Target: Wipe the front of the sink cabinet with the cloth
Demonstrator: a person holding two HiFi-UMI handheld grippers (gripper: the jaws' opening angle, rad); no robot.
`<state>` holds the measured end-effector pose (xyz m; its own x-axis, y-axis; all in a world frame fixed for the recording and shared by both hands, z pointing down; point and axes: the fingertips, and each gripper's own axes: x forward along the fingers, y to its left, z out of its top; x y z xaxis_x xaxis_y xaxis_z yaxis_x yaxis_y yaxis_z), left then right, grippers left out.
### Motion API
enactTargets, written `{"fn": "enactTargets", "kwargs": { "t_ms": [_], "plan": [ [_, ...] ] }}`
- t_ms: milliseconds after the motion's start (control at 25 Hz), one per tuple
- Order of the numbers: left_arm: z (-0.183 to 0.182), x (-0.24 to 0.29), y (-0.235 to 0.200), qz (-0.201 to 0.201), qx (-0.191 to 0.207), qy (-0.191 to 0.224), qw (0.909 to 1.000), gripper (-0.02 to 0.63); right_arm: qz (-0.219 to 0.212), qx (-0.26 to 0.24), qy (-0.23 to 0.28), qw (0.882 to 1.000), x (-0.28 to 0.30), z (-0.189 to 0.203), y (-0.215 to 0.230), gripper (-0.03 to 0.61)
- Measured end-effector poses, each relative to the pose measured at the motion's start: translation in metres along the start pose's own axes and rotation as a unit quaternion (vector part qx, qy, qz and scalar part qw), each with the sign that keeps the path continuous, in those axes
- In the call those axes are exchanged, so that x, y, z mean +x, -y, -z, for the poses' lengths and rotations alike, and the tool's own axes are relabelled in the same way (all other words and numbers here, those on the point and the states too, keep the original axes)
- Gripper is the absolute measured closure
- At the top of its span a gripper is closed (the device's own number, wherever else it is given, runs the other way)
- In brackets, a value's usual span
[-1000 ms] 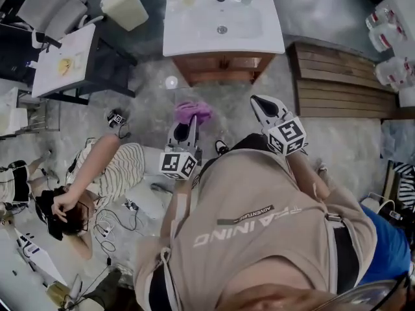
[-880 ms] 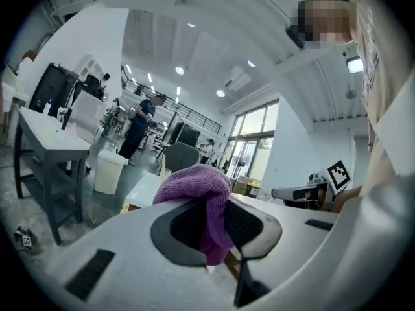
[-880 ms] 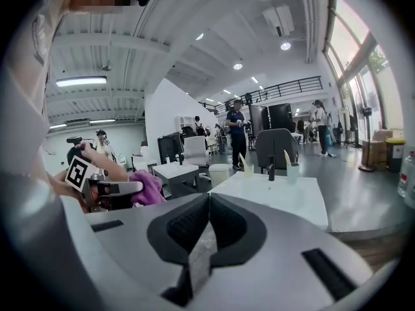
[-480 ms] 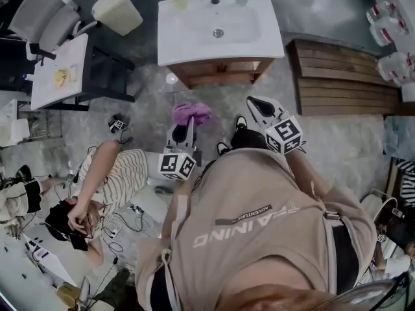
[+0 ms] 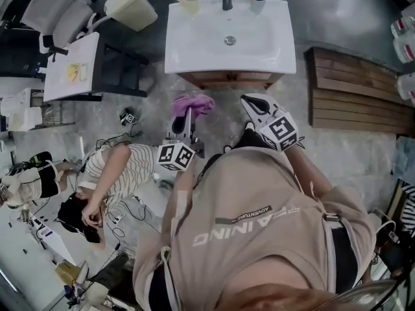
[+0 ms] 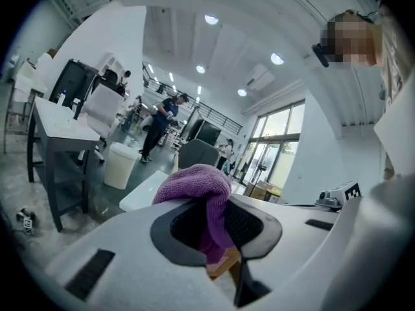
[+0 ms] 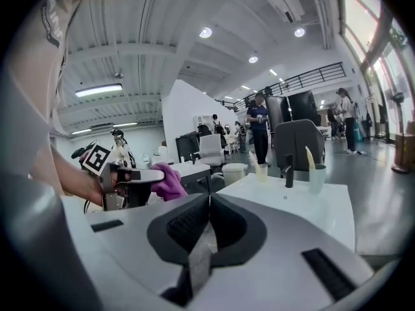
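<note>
A purple cloth [image 5: 191,103] is bunched in my left gripper [image 5: 187,112], which is shut on it just in front of the wooden sink cabinet [image 5: 228,80]. In the left gripper view the cloth [image 6: 198,185] hangs down between the jaws, with a bit of wood showing below. The white sink top [image 5: 227,37] carries a black tap and two cups. My right gripper [image 5: 249,103] is held at the cloth's right, near the cabinet front, shut with nothing in it. From the right gripper view I see the left gripper [image 7: 159,177] holding the cloth [image 7: 170,181] and the sink top [image 7: 292,203].
A person in a striped top [image 5: 120,167] sits on the floor at the left among cables. A white table [image 5: 71,67] and a cream bin [image 5: 133,6] stand left of the sink. A wooden pallet [image 5: 360,102] lies at the right.
Both grippers and the cloth have come closer to the cabinet front. The person on the floor has shifted a little.
</note>
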<state>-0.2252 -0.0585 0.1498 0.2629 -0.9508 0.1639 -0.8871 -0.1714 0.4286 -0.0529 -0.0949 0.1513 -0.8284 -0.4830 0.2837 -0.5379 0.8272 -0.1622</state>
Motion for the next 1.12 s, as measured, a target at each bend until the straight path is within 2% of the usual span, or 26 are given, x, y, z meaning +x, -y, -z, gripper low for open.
{"fn": "enactTargets", "kwargs": {
  "t_ms": [200,360,680,840,1040,1120],
  "plan": [
    [-0.003,0.016,-0.004,-0.031,-0.004,0.004,0.9995,0.546,-0.012,0.013,-0.001,1.0,0.008,0.001,0.025,0.566],
    [0.001,0.027,-0.007,-0.039,-0.005,-0.001,0.9992,0.546,-0.018,0.012,-0.007,1.0,0.015,0.002,0.039,0.566],
    [-0.007,0.042,-0.012,-0.009,0.003,-0.003,1.0,0.546,0.002,0.012,-0.02,1.0,0.03,-0.002,0.045,0.565],
    [-0.014,0.041,-0.033,0.004,0.004,-0.003,1.0,0.546,0.024,0.013,-0.022,0.999,0.039,-0.008,0.035,0.565],
    [-0.014,0.034,-0.056,0.01,0.049,-0.015,0.9987,0.546,0.084,0.041,-0.02,0.995,0.042,-0.007,0.036,0.566],
    [-0.011,0.033,-0.063,0.018,0.053,-0.02,0.9982,0.546,0.1,0.045,-0.028,0.994,0.043,-0.002,0.034,0.566]
  ]
}}
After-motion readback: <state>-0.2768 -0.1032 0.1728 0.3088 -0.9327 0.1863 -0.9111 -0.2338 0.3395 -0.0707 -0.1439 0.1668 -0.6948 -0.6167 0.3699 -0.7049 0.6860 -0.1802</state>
